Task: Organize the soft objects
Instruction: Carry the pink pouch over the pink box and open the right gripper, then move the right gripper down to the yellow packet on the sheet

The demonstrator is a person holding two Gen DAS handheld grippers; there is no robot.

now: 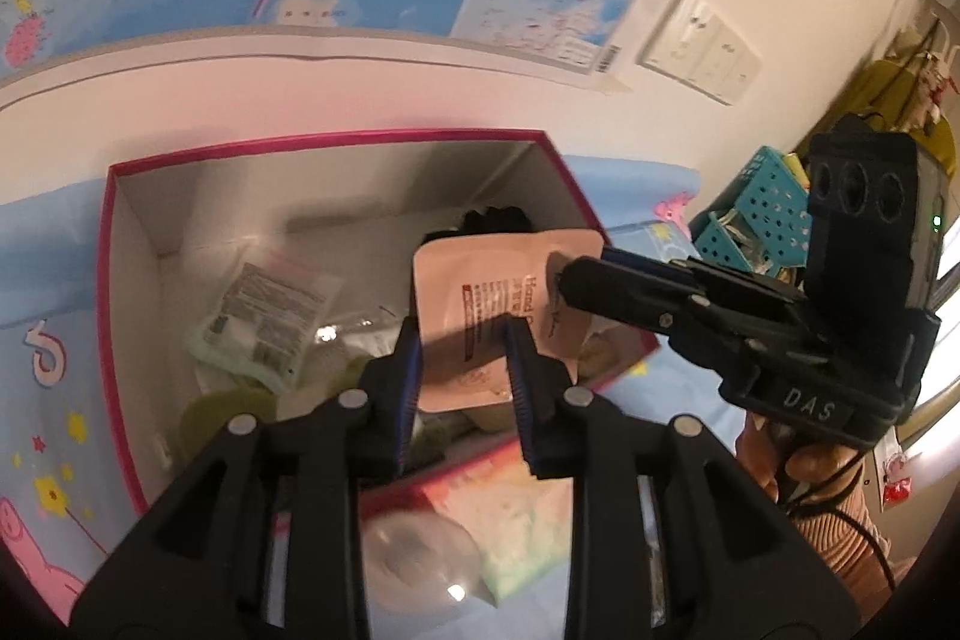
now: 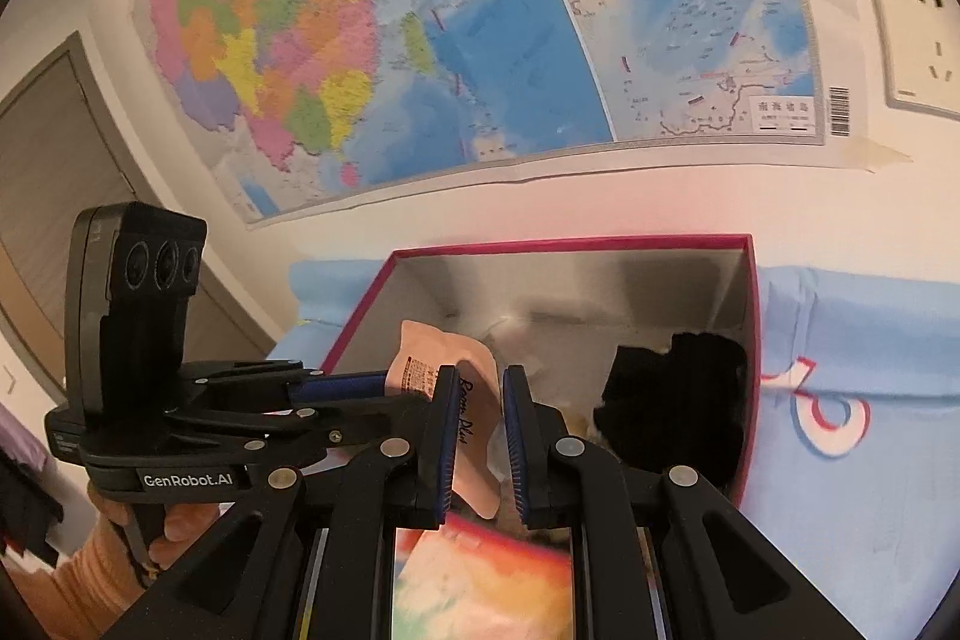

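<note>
Right gripper (image 2: 477,439): fingers clamped on the edge of the peach sachet (image 1: 492,304), which hangs in the air.
Left gripper (image 1: 462,388): fingers slightly apart either side of the sachet's near edge; contact cannot be told.
Sachet place: over the open pink-rimmed box (image 1: 324,148), toward its right side.
Box contents: clear packet with a printed label (image 1: 270,316) at left, black soft item (image 2: 672,400) in the far right corner.
Surroundings: blue cartoon-print cloth (image 2: 840,460) under the box; wall map (image 2: 420,40) on the far wall.
</note>
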